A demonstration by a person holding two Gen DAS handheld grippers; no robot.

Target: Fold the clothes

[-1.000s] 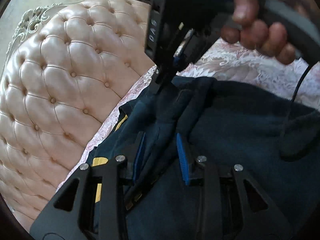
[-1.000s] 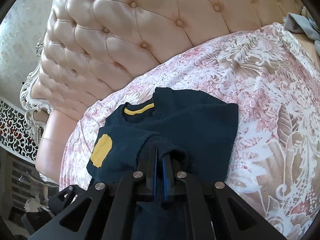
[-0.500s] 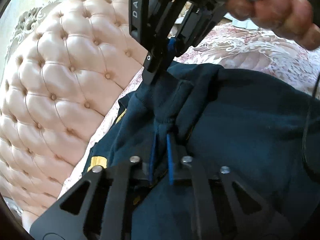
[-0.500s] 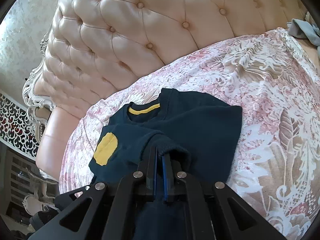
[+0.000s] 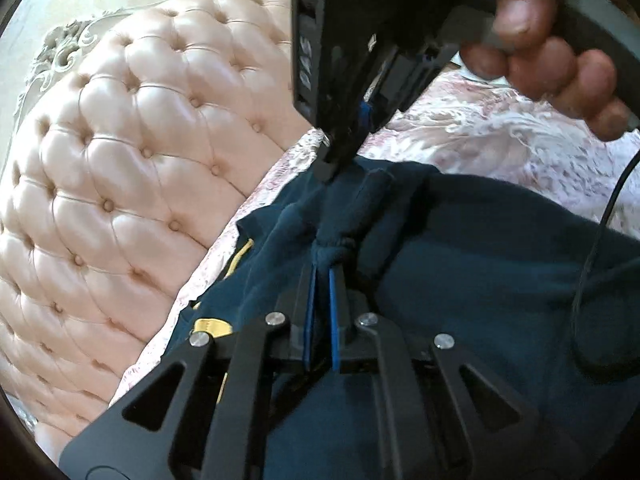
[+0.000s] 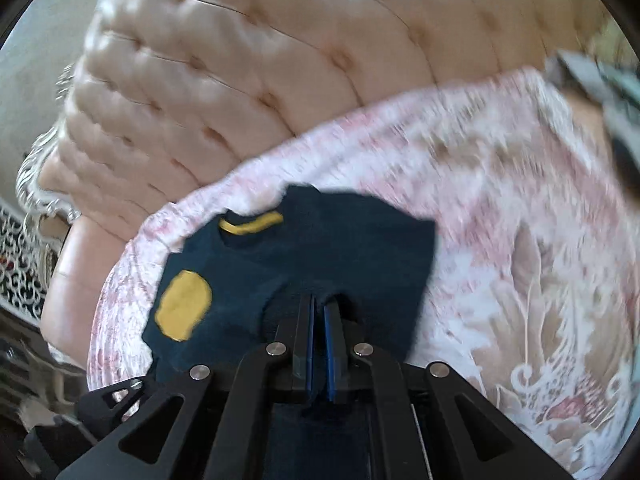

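A dark navy sweater (image 5: 480,264) with a yellow collar band (image 6: 252,226) and a round yellow patch (image 6: 184,306) lies on the pink floral bedspread (image 6: 520,240). My left gripper (image 5: 322,276) is shut on a bunched fold of the sweater. Just beyond it in the left wrist view, my right gripper (image 5: 340,160), held by a hand (image 5: 552,64), comes down onto the same cloth. In the right wrist view, that right gripper (image 6: 318,304) is shut on a fold of the sweater (image 6: 340,248), which spreads out ahead of it.
A tufted pink leather headboard (image 5: 120,168) with a carved white frame (image 5: 64,52) rises behind the bed. A black cable (image 5: 592,248) hangs over the sweater at the right. Grey cloth (image 6: 600,76) lies at the far right edge of the bed.
My left gripper's jaws have closed onto the sweater fold that lay between them. The right wrist view has shifted slightly and is now blurred; its grip on the cloth is unchanged.
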